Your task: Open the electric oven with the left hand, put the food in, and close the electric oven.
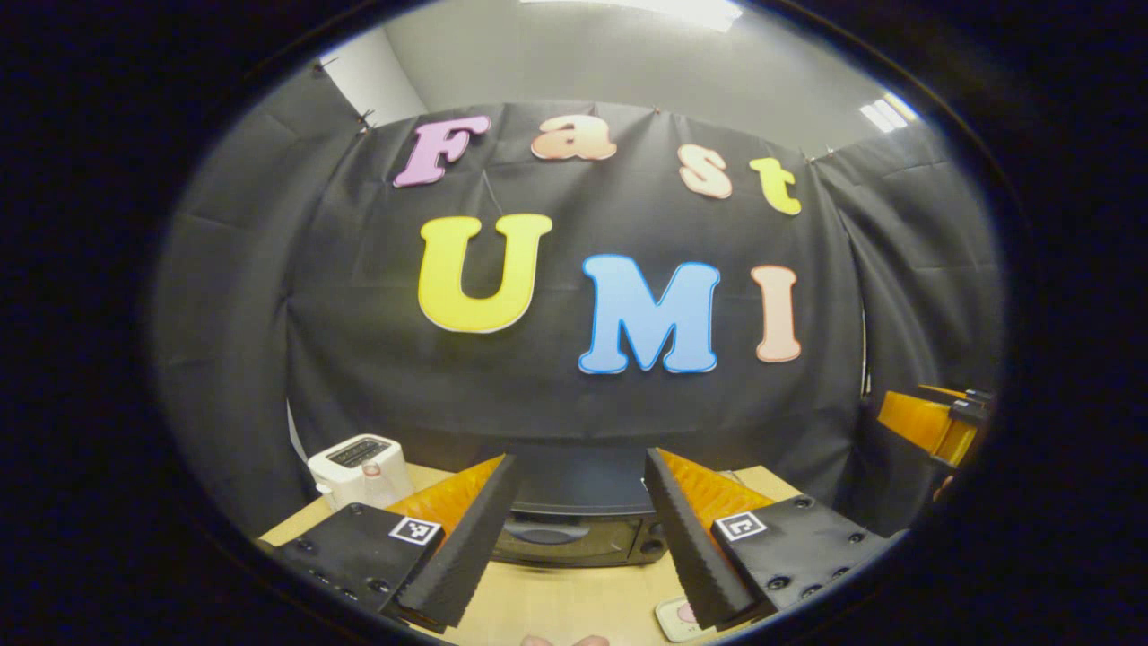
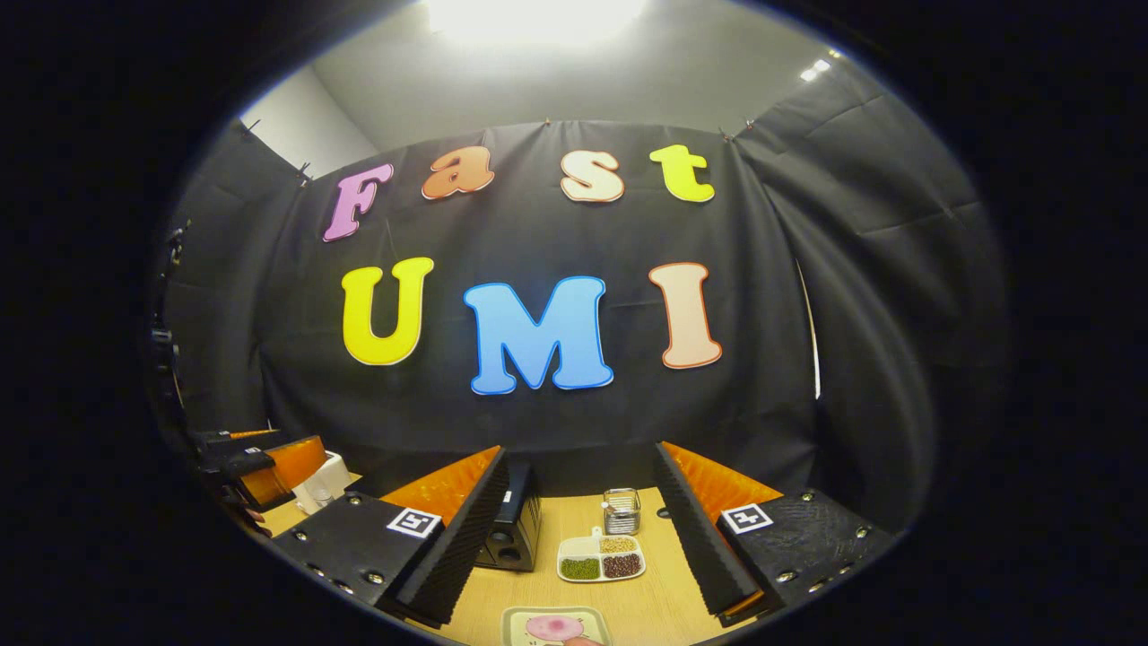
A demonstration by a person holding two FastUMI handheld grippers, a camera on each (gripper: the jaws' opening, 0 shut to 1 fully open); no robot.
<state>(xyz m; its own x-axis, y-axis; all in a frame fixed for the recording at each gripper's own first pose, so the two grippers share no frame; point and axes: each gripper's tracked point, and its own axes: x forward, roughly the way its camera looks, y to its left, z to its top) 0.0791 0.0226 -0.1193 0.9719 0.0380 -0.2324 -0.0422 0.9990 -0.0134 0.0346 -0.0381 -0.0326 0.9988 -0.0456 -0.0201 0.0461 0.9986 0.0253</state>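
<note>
The black electric oven (image 1: 574, 529) stands on the wooden table (image 1: 574, 601), and its door looks closed. My left gripper (image 1: 578, 462) hovers open above and in front of it, holding nothing. A small plate with pink food (image 2: 552, 625) lies at the table's near edge, and the same plate (image 1: 682, 619) sits beside my left gripper's right finger. My right gripper (image 2: 581, 453) is open and empty, raised above the table. From there the oven (image 2: 513, 529) is partly hidden behind one finger.
A white appliance (image 1: 359, 467) stands left of the oven. A divided tray of beans (image 2: 601, 556) and a small glass jar (image 2: 621, 510) sit right of the oven. The other gripper appears far right (image 1: 933, 422) and far left (image 2: 260, 467).
</note>
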